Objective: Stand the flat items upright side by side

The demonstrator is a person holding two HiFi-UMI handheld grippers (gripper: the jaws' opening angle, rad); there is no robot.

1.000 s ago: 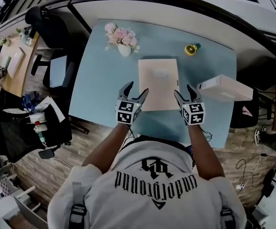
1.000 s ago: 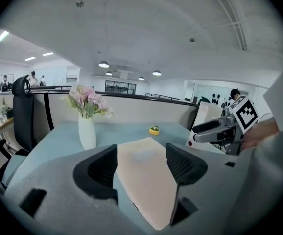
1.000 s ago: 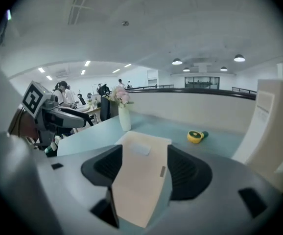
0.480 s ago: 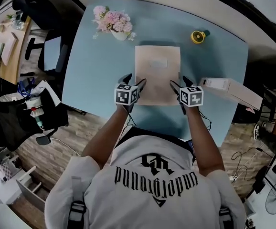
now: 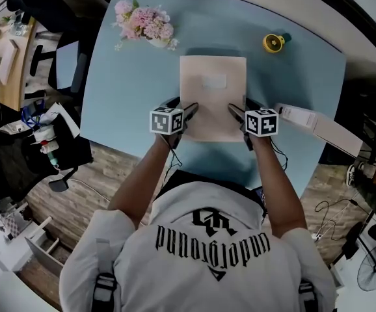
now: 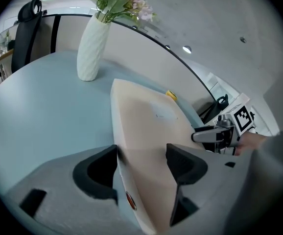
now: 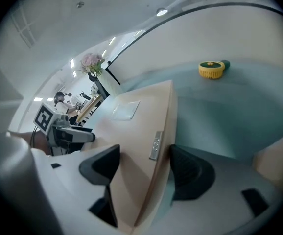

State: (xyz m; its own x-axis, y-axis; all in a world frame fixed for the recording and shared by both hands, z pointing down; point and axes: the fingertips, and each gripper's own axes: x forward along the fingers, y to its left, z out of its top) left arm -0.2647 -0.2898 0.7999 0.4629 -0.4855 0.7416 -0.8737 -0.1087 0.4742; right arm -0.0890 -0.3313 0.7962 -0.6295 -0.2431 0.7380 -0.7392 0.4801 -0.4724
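A flat beige box [image 5: 213,96] lies on the light blue table [image 5: 129,90]. My left gripper [image 5: 183,107] is at its near left corner, open, with the box's left edge [image 6: 146,121] running between the jaws: one finger beside the box on the table side, the other over its top. My right gripper [image 5: 241,107] mirrors it at the near right corner, open wide, astride the right edge [image 7: 131,126]. In each gripper view [image 6: 141,158] [image 7: 144,163] neither pad visibly presses the box. A second flat, pale box [image 5: 315,125] lies at the table's right edge.
A white vase of pink flowers [image 5: 146,25] [image 6: 93,48] stands at the far left of the table. A yellow tape measure [image 5: 274,42] [image 7: 211,69] sits at the far right. Office chairs and clutter fill the floor to the left of the table.
Both grippers have slid forward from the box's near corners onto its side edges. The box has not moved. The head view has shifted closer over the table.
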